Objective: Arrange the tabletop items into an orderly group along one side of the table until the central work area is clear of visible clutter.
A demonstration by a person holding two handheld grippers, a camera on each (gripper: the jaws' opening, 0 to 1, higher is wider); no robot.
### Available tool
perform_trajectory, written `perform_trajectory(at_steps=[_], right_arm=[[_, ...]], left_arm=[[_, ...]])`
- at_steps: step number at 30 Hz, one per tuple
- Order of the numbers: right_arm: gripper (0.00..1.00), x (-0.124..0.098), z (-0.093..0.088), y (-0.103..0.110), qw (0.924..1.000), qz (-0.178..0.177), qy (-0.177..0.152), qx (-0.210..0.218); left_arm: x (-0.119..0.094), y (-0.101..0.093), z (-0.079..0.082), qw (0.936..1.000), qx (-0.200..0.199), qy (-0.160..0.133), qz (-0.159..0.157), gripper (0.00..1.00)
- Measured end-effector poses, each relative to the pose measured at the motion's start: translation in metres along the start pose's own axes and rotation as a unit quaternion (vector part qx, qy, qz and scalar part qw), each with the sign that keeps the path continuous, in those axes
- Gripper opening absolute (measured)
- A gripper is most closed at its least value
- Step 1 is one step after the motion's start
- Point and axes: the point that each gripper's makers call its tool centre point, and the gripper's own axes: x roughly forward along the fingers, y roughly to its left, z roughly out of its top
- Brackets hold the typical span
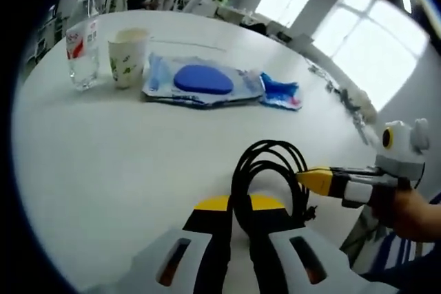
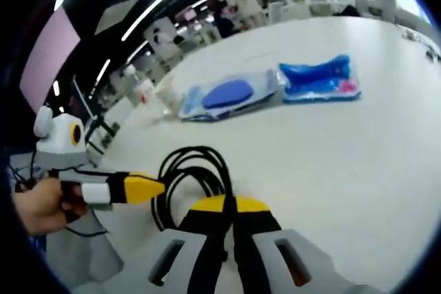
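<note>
A coil of black cable lies on the white table just ahead of my left gripper, whose yellow-tipped jaws are shut with cable strands running between them. My right gripper reaches in from the right, its tip pinched on the coil's right edge. In the right gripper view the same cable loops out from my right gripper, which is shut on it, and my left gripper comes in from the left against the coil.
Along the far side stand a clear water bottle, a paper cup, a wet-wipes pack with a blue lid and a small blue packet. The wipes pack and blue packet lie beyond the cable. A hand holds the right gripper.
</note>
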Motion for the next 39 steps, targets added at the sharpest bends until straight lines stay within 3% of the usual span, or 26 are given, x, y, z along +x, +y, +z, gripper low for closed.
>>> perform_trajectory(at_steps=[28, 34, 39], right_arm=[[0.00, -0.012, 0.059, -0.071, 0.9978, -0.034, -0.011, -0.056], [0.00, -0.008, 0.067, -0.081, 0.9962, -0.032, -0.001, -0.081], [0.00, -0.001, 0.069, -0.093, 0.9947, -0.032, 0.008, -0.097]], left_arm=[[0.046, -0.061, 0.043, 0.9988, 0.009, -0.001, -0.048, 0.07], [0.054, -0.068, 0.044, 0.9985, 0.019, 0.006, -0.051, 0.07], [0.063, -0.072, 0.045, 0.9986, 0.002, 0.005, -0.053, 0.08]])
